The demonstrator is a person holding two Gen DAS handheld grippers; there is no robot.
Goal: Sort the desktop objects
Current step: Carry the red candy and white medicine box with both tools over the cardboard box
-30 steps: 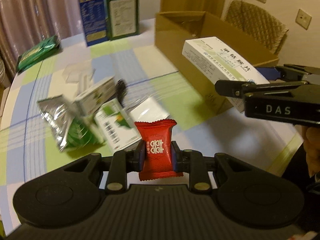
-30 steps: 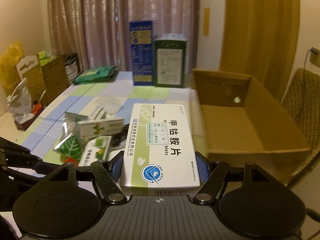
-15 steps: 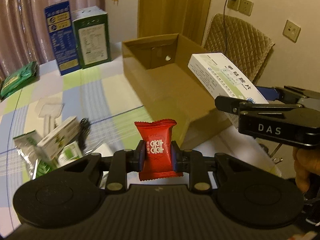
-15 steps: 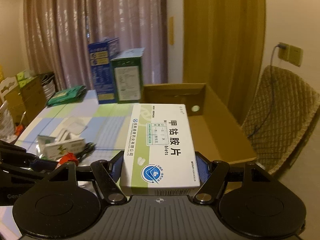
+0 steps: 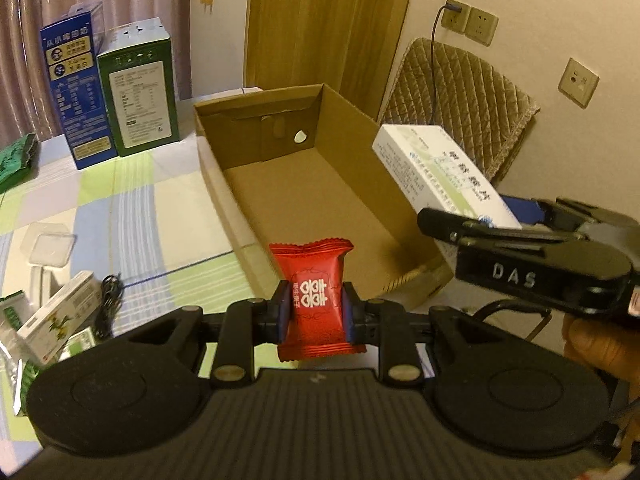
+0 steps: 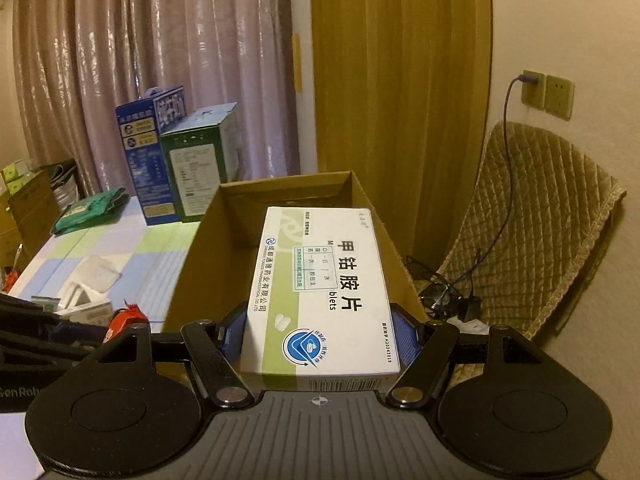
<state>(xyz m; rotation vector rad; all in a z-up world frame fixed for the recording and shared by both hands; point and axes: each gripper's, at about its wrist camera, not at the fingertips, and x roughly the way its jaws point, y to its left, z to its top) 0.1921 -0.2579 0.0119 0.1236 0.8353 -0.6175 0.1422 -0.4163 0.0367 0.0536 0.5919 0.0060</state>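
My left gripper (image 5: 316, 314) is shut on a red candy packet (image 5: 314, 300) and holds it in the air just short of the near end of an open cardboard box (image 5: 320, 196). My right gripper (image 6: 318, 338) is shut on a white and green medicine box (image 6: 320, 288) and holds it above the near right part of the cardboard box (image 6: 200, 264). In the left wrist view the medicine box (image 5: 436, 172) and the right gripper's side show at the right. The cardboard box looks empty inside.
A blue carton (image 5: 74, 96) and a green carton (image 5: 138, 88) stand at the table's far side. Small boxes and packets (image 5: 56, 316), a clear plastic case (image 5: 52, 246) and a green bag (image 5: 16, 158) lie at the left. A quilted chair (image 6: 532, 236) stands right of the table.
Both grippers have moved right and forward with their loads, from over the pile of packets to the cardboard box. The box is now directly ahead of both.
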